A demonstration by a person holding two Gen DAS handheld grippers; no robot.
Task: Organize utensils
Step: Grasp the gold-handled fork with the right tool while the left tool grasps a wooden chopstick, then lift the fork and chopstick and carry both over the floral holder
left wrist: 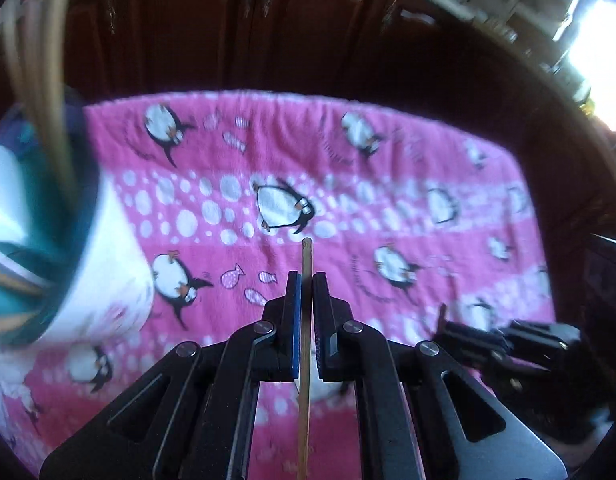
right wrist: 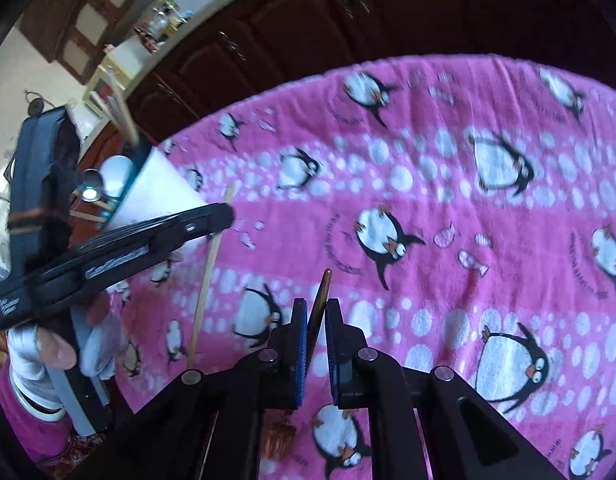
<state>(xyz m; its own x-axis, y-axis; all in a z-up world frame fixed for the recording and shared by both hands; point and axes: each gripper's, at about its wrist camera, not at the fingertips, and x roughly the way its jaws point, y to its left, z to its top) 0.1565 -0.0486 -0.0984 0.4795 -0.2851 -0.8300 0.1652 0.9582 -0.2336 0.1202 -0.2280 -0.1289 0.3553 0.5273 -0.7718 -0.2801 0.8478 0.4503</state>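
My left gripper (left wrist: pixel 307 276) is shut on a thin pale wooden stick (left wrist: pixel 306 254), whose tip pokes out just past the fingertips. The right wrist view shows this same stick (right wrist: pixel 206 276) slanting down from the left gripper (right wrist: pixel 228 213), near a white cup. That white cup (left wrist: pixel 108 272) has a teal inside and holds several long tan sticks (left wrist: pixel 40 100); it stands close on the left. My right gripper (right wrist: pixel 316 302) is shut on a slim dark brown utensil handle (right wrist: pixel 325 284), whose lower end is hidden behind the jaws. The right gripper (left wrist: pixel 444 314) also shows low right in the left wrist view.
A pink penguin-print towel (left wrist: pixel 368 200) covers the work surface (right wrist: pixel 468 220). Dark wooden cabinet doors (left wrist: pixel 248 32) stand behind it. A gloved hand (right wrist: pixel 48 352) holds the left gripper. A counter with bottles (right wrist: pixel 164 20) sits far left, and a bright window (left wrist: pixel 600 60) at the right.
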